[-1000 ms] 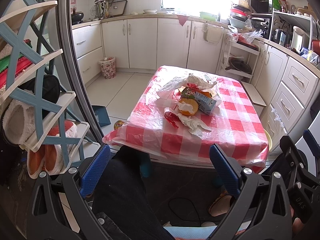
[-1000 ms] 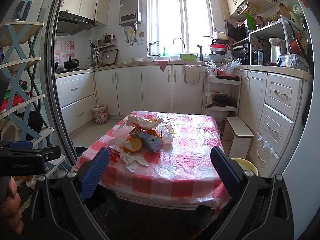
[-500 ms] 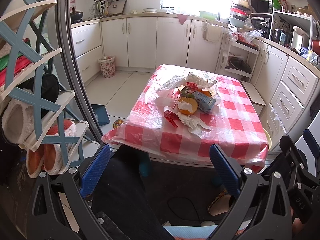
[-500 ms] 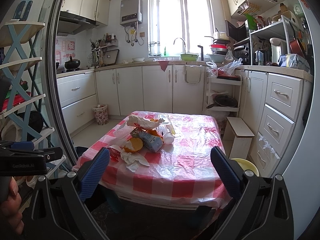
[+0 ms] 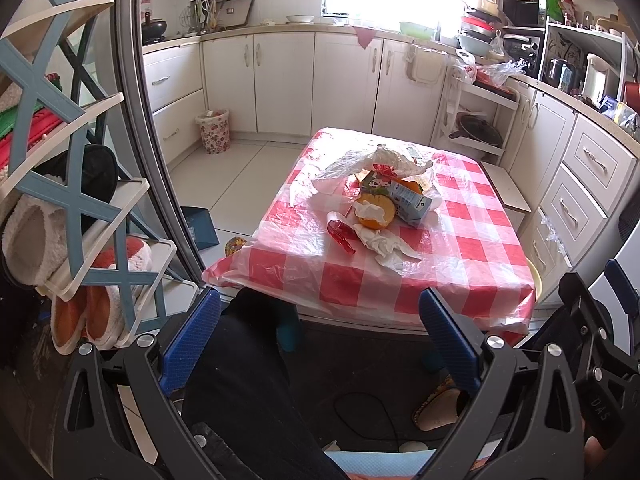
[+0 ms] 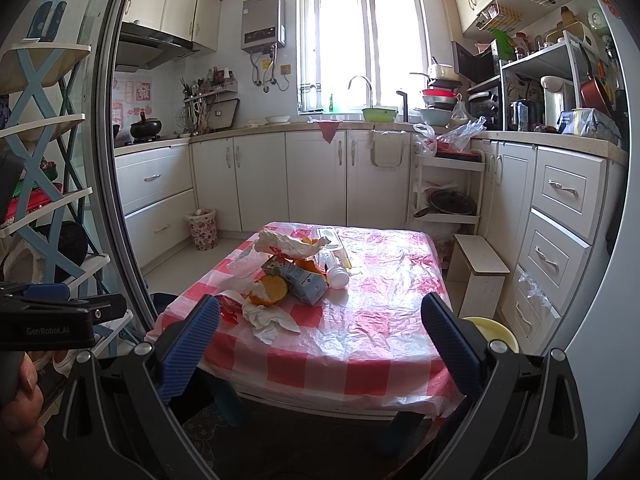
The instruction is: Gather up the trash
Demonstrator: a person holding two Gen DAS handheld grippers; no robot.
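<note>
Standing back from low table (image 6: pixel 360 344), red-and-white check cloth under clear plastic sheet. Both tools held short of near edge, nothing touched.

Left gripper (image 5: pixel 320 340): blue pads spread wide, nothing between them. Dark trouser leg (image 5: pixel 248 380) directly below, slipper (image 5: pixel 436 412) on dark floor further right. Right gripper (image 6: pixel 320 340): pads likewise wide apart, empty, aimed across table toward window. Hand (image 6: pixel 20 412) on left tool's grip seen at lower left edge of right wrist view.

Trash heaped on left-centre part of tabletop, toward far side:
- orange peel half (image 5: pixel 376 210), white pith up, at front of heap
- blue-and-white drink carton (image 5: pixel 408 200) lying on side, touching peel on its right
- crumpled white tissue (image 5: pixel 386 246) just in front of peel, nearest to grippers
- red wrapper (image 5: pixel 340 234) flat on cloth, left of tissue
- crumpled white plastic bag (image 5: pixel 384 162) draped over back of heap
- white bottle (image 6: pixel 334 270) on its side, right of carton, cap end toward camera; mostly hidden in left wrist view

Right half of tabletop bare cloth only.

Floral waste bin (image 5: pixel 214 132) on tiled floor against left-hand cabinets, well apart from table. Yellow basin (image 6: pixel 494 332) on floor beyond table's right corner. Small wooden stool (image 6: pixel 480 268) beside drawer units. Shoe rack (image 5: pixel 76 208) with slippers close on left.
</note>
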